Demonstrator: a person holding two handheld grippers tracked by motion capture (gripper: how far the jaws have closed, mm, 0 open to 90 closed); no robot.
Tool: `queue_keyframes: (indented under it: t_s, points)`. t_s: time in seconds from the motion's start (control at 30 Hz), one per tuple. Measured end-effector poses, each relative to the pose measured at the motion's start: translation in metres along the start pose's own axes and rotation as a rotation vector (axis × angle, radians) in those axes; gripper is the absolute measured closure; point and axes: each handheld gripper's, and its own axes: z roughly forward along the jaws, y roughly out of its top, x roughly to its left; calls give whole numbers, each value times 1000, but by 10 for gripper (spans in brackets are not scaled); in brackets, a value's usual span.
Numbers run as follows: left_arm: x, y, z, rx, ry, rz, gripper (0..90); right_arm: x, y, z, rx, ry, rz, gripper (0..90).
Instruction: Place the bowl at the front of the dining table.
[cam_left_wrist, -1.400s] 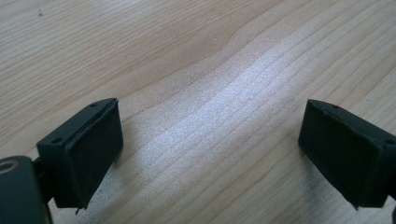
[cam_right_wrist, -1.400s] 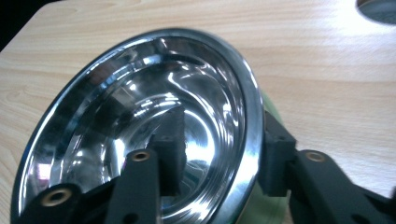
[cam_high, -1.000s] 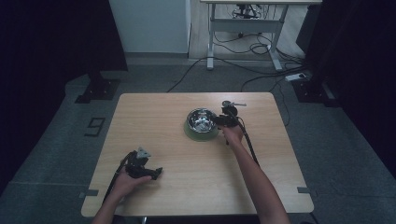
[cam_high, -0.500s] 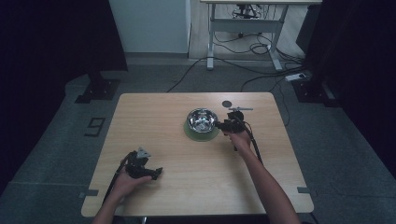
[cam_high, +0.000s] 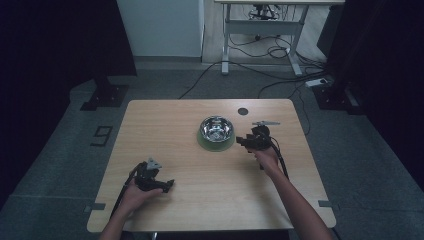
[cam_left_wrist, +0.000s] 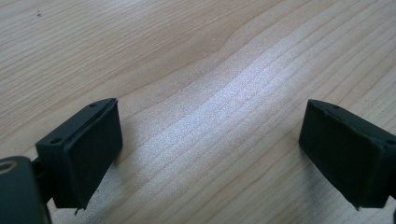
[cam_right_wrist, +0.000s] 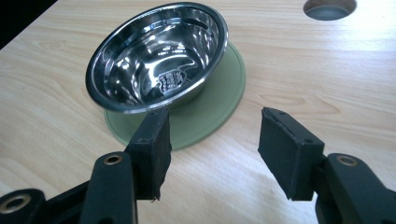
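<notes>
Hovering right gripper (cam_right_wrist: 212, 149) beside steel bowl (cam_right_wrist: 156, 56) on green mat (cam_right_wrist: 210, 105), fingers apart, empty; left gripper (cam_left_wrist: 210, 154) fingers apart over bare surface (cam_left_wrist: 196, 60).

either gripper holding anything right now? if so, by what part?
Nothing held. The left gripper is open over bare table. The right gripper is open too, just short of the steel bowl on its green mat.

high view: fixed above the near edge, facing forward and down on the whole light wooden table (cam_high: 210, 200).
left gripper view: close, looking down at bare wood grain.
right gripper view: low, near the shiny steel bowl (cam_right_wrist: 154, 60) on its round green mat (cam_right_wrist: 205, 112).
shared: bowl, mat, tabletop.
</notes>
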Motion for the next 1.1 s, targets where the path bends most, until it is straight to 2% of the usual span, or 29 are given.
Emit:
queue_keyframes:
  t_s: [0.47,0.83,1.1]
  points:
    - [0,0,0,-1,1,0,60,-12,-31,-44,9,1,-11,432]
    - [0,0,0,-2,0,0,60,-17,-51,-66,20,5,-14,432]
    - [0,0,0,-2,0,0,60,-20,-69,-78,48,16,-16,433]
